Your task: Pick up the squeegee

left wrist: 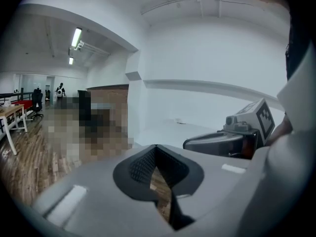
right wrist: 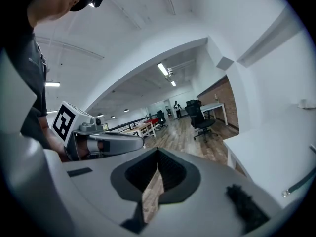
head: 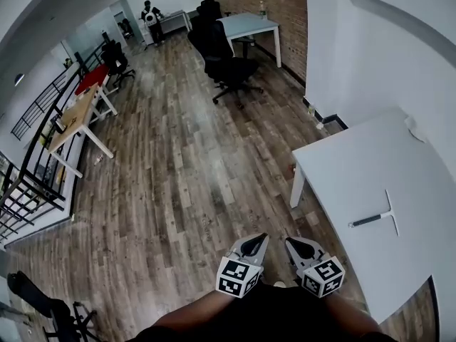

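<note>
The squeegee (head: 374,218), with a dark handle and a pale cross blade, lies on the white table (head: 356,169) at the right of the head view. Both grippers hang over the wooden floor, left of the table's near corner and well short of the squeegee. My left gripper (head: 256,241) is shut and holds nothing; its own view shows the jaws (left wrist: 156,148) meeting at the tips. My right gripper (head: 297,244) is shut and empty as well (right wrist: 158,153). In the right gripper view a thin dark bar at the lower right edge may be the squeegee handle (right wrist: 300,185).
A black office chair (head: 229,66) and a white desk (head: 249,26) stand far ahead by a brick wall (head: 288,16). Wooden desks (head: 75,116) and a black railing (head: 28,169) line the left side. A person (head: 150,16) stands at the far end. Another dark chair (head: 43,305) is at the bottom left.
</note>
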A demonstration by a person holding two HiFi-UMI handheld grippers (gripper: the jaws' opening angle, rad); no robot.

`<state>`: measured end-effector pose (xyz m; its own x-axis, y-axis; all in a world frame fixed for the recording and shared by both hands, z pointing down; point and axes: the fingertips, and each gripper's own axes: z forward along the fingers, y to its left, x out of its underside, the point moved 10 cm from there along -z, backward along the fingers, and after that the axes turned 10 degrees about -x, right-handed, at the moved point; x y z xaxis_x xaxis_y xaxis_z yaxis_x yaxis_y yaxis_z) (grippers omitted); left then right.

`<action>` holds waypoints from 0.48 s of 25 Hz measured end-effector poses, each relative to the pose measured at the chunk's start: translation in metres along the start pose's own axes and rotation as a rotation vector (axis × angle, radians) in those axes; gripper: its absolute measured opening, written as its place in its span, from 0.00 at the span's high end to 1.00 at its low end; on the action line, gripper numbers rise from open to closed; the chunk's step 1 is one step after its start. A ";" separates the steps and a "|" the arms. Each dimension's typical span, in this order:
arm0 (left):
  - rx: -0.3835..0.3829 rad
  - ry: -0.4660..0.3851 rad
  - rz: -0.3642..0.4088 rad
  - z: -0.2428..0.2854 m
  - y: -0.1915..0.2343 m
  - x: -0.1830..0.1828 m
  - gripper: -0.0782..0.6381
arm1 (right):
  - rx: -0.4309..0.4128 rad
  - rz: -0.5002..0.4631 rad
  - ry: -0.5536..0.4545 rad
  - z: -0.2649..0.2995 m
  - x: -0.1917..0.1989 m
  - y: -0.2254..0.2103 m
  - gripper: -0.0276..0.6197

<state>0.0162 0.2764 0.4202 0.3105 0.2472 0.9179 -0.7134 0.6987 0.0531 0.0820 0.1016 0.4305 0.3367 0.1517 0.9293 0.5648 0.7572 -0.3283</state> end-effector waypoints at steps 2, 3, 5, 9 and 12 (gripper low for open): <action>0.032 0.003 0.004 0.008 0.003 -0.003 0.88 | 0.033 0.008 -0.003 0.000 -0.001 -0.003 0.95; 0.044 0.004 0.004 0.011 0.005 -0.004 0.88 | 0.045 0.009 -0.004 0.002 -0.002 -0.004 0.95; 0.063 0.005 0.003 0.017 0.012 -0.006 0.88 | 0.065 0.008 -0.003 0.006 -0.004 -0.006 0.95; 0.105 0.008 0.010 0.032 0.027 -0.008 0.88 | 0.116 0.009 -0.007 0.017 -0.005 -0.013 0.95; 0.119 -0.005 0.012 0.043 0.050 -0.016 0.88 | 0.158 0.000 -0.010 0.034 -0.011 -0.019 0.95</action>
<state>-0.0512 0.2786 0.4249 0.2982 0.2517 0.9207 -0.7871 0.6106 0.0880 0.0422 0.1072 0.4319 0.3285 0.1578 0.9312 0.4385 0.8478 -0.2983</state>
